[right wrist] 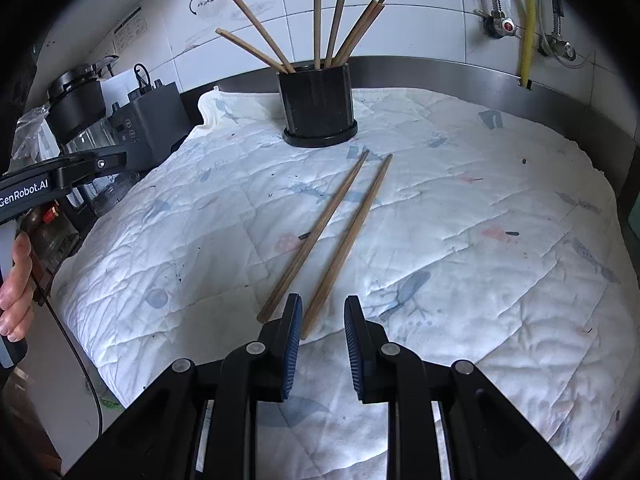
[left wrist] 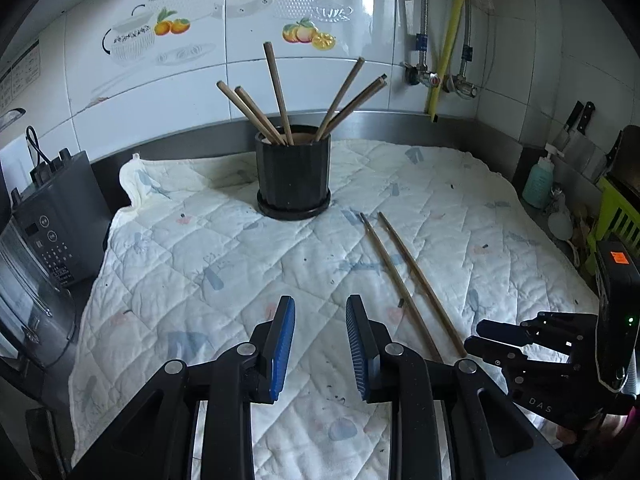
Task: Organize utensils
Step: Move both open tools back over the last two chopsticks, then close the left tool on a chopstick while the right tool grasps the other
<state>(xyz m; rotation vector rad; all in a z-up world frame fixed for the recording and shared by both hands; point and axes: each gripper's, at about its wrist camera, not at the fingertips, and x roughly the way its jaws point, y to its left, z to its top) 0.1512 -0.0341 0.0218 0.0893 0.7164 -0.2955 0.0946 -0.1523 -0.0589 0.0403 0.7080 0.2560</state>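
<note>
A black ribbed holder (left wrist: 294,176) (right wrist: 318,104) stands at the back of a white quilted cloth (left wrist: 192,264) (right wrist: 480,208), with several wooden chopsticks leaning out of it. Two loose chopsticks (left wrist: 397,280) (right wrist: 315,232) lie side by side on the cloth in front of it. My left gripper (left wrist: 320,308) hovers open over bare cloth, left of the loose pair. My right gripper (right wrist: 323,304) is open too, low over the near ends of the pair. The right-hand stick (right wrist: 353,232) ends just by its left finger. The right gripper's fingers (left wrist: 500,332) also show at the right edge of the left wrist view.
A dark appliance (left wrist: 60,216) (right wrist: 156,120) and a blender jar (right wrist: 76,116) stand off the cloth's left edge. At the right are a soap bottle (left wrist: 538,184), knives (left wrist: 576,120) and a green rack (left wrist: 616,216). A hand (right wrist: 16,280) holds the left gripper's handle.
</note>
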